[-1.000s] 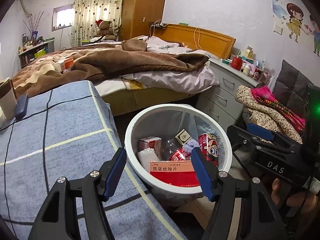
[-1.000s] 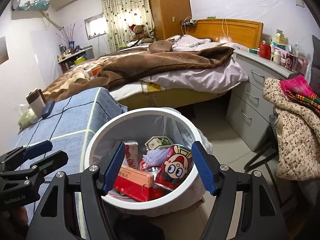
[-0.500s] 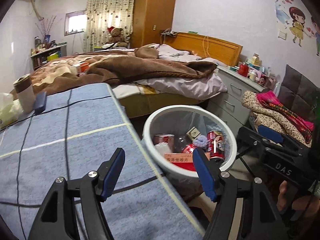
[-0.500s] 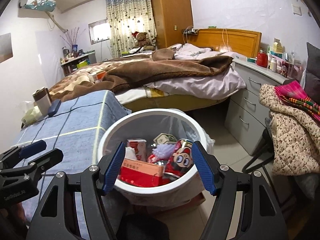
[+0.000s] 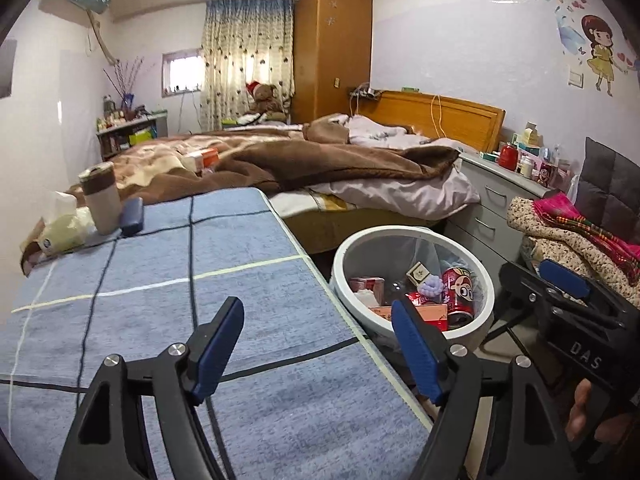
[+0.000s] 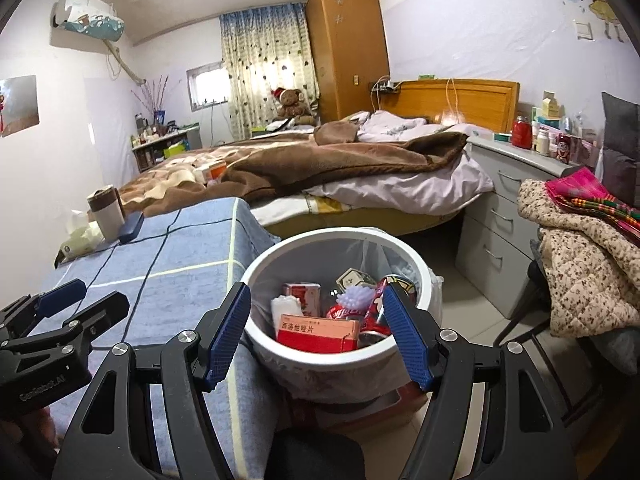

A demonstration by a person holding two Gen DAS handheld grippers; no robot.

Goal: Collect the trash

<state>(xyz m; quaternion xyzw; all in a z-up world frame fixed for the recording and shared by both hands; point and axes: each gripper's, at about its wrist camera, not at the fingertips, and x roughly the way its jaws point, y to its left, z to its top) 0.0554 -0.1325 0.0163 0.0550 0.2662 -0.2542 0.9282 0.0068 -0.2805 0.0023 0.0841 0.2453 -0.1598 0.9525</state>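
A white round bin [image 5: 412,236] [image 6: 332,236] stands on the floor beside the blue cloth-covered table [image 5: 160,304] [image 6: 176,256]. It holds a red medicine box [image 6: 316,330], a red cartoon can [image 5: 458,290], a small carton and a lilac ball. My left gripper [image 5: 318,346] hangs over the table's near right edge, its jaws opening with nothing between them. My right gripper [image 6: 316,334] stands open in front of the bin, empty. Each gripper shows at the edge of the other's view.
At the table's far left stand a brown-and-white cup [image 5: 100,196], a dark blue case [image 5: 132,212] and a tissue pack [image 5: 60,224]. Behind are a bed with a brown blanket [image 5: 320,160], a grey dresser [image 6: 516,184] with bottles, and a chair heaped with quilted clothes [image 6: 580,248].
Both grippers have drawn back from the bin, which now looks smaller and farther. The left view has swung left over the table, bringing the cup into sight. The left jaws stand a little wider.
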